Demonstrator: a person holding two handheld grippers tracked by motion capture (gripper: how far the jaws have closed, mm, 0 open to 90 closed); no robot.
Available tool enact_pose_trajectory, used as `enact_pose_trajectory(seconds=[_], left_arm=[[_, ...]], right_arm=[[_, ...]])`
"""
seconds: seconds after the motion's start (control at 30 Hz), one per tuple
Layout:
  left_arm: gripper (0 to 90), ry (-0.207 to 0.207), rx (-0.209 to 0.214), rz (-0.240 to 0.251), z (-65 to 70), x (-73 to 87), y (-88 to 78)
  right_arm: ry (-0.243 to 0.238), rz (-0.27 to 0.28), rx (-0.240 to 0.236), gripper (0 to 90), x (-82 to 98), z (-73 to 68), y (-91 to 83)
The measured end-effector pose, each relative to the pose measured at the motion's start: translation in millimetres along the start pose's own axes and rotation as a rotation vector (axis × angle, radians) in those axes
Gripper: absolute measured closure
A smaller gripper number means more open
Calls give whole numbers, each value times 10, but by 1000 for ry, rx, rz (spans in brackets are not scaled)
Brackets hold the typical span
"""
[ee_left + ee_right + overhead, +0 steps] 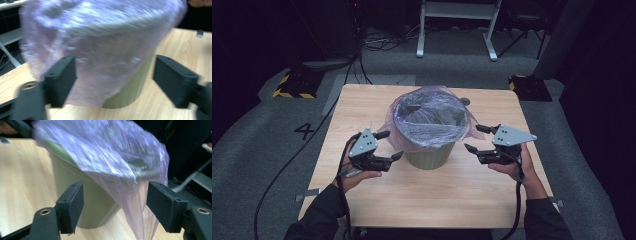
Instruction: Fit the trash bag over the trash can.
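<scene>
- jaws of both grippers stood wide apart and pressed on nothing: the left gripper sat just left of the bin, the right gripper just right of it, each aimed inward at it.
- between the left jaws, in the left gripper view, hung the loose skirt of the bag, not pinched by either pad; that view was smeared with blur.
- between the right jaws, in the right gripper view, a drooping fold of the bag trailed down toward the worktop, free of both pads.
- bin: a round, smooth-walled tub in dull olive green, narrowing slightly toward its base, upright near the middle of the worktop.
- bag: thin, crinkly, see-through lilac film, lining the bin, folded out over the rim and draped unevenly down the sides, glossy where light caught it.
- worktop: pale wood with fine straight grain, square-cornered and matt.
- jaw pads were flat black blocks.
</scene>
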State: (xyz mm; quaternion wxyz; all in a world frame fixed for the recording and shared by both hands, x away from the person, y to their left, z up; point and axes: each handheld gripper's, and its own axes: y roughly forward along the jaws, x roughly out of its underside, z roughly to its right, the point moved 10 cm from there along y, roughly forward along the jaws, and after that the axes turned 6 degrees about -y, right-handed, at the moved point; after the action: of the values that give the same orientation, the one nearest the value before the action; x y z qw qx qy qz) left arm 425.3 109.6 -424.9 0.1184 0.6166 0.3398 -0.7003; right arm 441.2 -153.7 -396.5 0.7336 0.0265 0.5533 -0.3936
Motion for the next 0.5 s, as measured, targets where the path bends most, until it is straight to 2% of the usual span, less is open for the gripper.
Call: enact_pose_trajectory(seconds=[0.03,0.07,0.1,0.13,0.17,0.2,0.23,0.27,0.3,0.33,0.4,0.47,0.5], left_arm=[[151,-6,0,6,-48,-32,-11],[150,-13,10,-4,-100,-65,-11],[148,-17,2,-8,-140,-84,-5],[155,-24,5,-13,-183,-110,4],[200,-34,28,-21,-200,-129,11],[291,-35,18,-25,-232,-141,23],[422,-29,9,-38,-259,-135,38],[527,-24,36,-51,-255,-118,55],[592,-17,39,-61,-268,-95,77],[719,-11,25,-69,-287,-79,90],[876,-8,52,-60,-263,-44,101],[899,0,60,-60,-227,-2,106],[900,13,77,-71,-187,44,111]], right_arm=[[-4,-13,8,321,14,12,29],[-3,-21,12,360,24,24,60],[0,-27,14,417,32,36,93],[-4,-32,14,493,36,41,111],[-13,-34,6,613,36,40,130],[-17,-26,-17,693,29,24,142],[-15,-12,-39,794,19,11,146],[-8,-5,-60,859,18,6,149],[2,-1,-80,900,23,0,155],[9,2,-93,900,35,-7,165],[4,-9,-90,900,71,-22,177],[-3,-5,-101,900,103,-71,169],[0,-5,-106,900,118,-93,163]])
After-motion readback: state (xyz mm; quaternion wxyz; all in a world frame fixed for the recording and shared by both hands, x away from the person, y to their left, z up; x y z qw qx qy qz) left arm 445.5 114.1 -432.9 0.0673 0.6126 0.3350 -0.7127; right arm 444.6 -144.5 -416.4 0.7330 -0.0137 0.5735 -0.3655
